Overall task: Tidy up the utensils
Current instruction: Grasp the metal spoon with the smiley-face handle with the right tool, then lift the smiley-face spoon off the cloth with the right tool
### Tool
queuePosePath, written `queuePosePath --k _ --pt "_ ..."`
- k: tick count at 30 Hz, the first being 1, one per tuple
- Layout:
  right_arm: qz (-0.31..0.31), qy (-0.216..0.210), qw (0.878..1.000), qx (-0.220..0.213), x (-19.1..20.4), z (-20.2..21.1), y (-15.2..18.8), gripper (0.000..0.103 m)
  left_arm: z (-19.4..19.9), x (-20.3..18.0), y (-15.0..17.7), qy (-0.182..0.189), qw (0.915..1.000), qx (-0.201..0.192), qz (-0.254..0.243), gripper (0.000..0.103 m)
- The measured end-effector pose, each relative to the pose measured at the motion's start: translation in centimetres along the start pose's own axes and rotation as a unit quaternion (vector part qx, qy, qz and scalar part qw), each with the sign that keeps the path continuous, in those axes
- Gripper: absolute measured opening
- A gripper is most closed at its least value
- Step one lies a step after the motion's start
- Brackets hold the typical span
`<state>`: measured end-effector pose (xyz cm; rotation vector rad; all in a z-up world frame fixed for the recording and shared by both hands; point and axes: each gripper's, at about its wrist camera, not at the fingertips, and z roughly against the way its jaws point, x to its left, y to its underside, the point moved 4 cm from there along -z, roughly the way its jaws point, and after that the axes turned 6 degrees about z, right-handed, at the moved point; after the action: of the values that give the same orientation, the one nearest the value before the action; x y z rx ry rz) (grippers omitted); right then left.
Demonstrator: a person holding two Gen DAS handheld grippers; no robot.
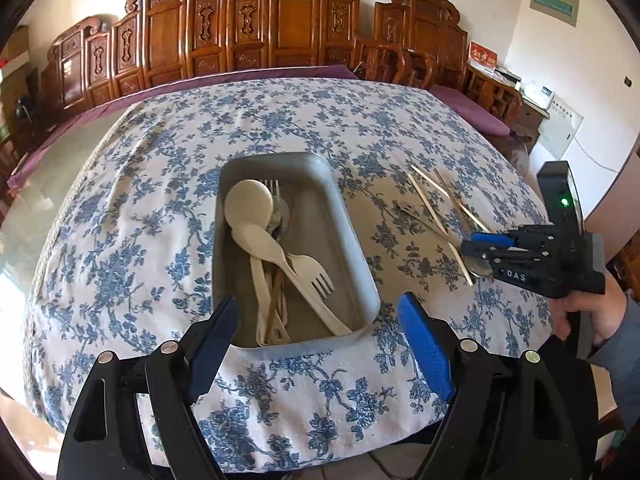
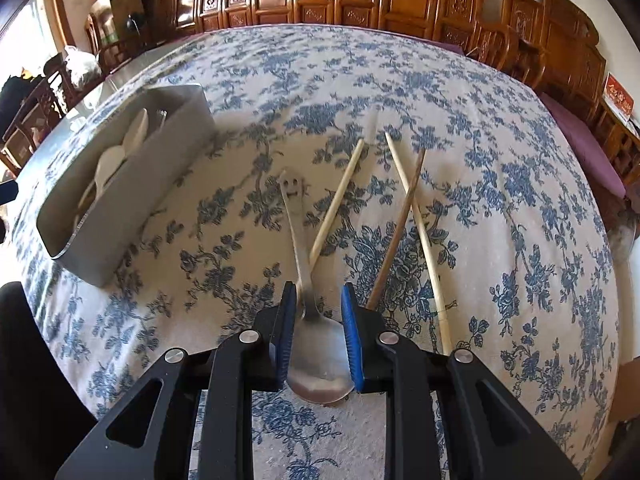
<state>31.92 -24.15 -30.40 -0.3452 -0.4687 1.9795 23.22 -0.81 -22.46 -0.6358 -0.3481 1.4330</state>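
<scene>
Our left gripper (image 1: 316,344) stands wide open with nothing between its fingers, poised above the near end of the grey metal tray (image 1: 356,252). Ahead of it, inside the tray, lie a cream plastic spoon (image 1: 249,204), a second cream spoon (image 1: 260,240) and a cream plastic fork (image 1: 310,276), piled with other utensils we cannot sort out. The tray sits on the blue-flowered tablecloth (image 1: 140,220).

Our right gripper (image 2: 318,332) is partly open, its blue pads (image 2: 349,332) standing either side of the bowl of a metal spoon (image 2: 320,364) that lies on the cloth. We cannot tell whether the pads touch the bowl; they do not look pressed on it. The spoon's handle runs straight ahead of this gripper and ends in a cut-out smiling face. Just right of the handle lies a pale chopstick (image 2: 338,200); further right, a dark chopstick (image 2: 396,236) crosses another pale chopstick (image 2: 420,236). The tray stands well ahead and to the left of this gripper. A hand (image 1: 600,312) grips the right tool's handle.
</scene>
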Motion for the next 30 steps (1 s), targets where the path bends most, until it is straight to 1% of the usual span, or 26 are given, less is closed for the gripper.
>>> queuePosePath --k 1,8,11,14,19,22,23,24,27,30 --pt "0.002 0.004 1.000 0.006 -0.1 -0.3 0.0 0.025 -0.1 -0.1 0.1 0.001 1.0000 0.001 -0.001 0.078" --pt "0.015 -0.002 1.000 0.015 0.2 -0.4 -0.4 0.025 -0.2 -0.3 0.3 0.002 1.0000 0.000 -0.001 0.078" --pt "0.018 -0.006 1.000 0.013 0.7 -0.5 -0.5 0.025 0.0 -0.1 0.3 -0.005 1.0000 -0.004 0.003 0.078" --pt "0.024 -0.008 1.000 0.015 1.2 -0.6 -0.8 0.025 0.0 0.1 0.3 -0.004 1.0000 -0.003 0.007 0.078" --pt "0.023 -0.017 0.999 0.035 1.5 -1.0 -1.4 0.025 0.1 0.2 0.3 -0.006 1.0000 -0.001 0.006 0.078" --pt "0.018 -0.026 0.998 0.049 1.7 -1.3 -1.2 0.025 0.1 0.1 0.3 -0.006 1.0000 0.000 0.003 0.078" --pt "0.022 -0.023 0.998 0.048 1.9 -1.3 -1.2 0.025 0.1 0.1 0.4 -0.006 1.0000 0.001 0.002 0.078" --pt "0.022 -0.023 0.998 0.047 1.9 -1.3 -1.1 0.021 0.1 0.0 0.4 -0.007 1.0000 0.000 0.001 0.078" --pt "0.013 -0.035 0.998 0.043 1.9 -1.0 -1.1 0.008 0.1 0.0 0.4 -0.008 1.0000 0.001 0.000 0.078" --pt "0.014 -0.043 0.998 0.044 1.9 -0.8 -0.7 0.007 0.0 0.2 0.5 -0.008 1.0000 0.001 0.001 0.078"
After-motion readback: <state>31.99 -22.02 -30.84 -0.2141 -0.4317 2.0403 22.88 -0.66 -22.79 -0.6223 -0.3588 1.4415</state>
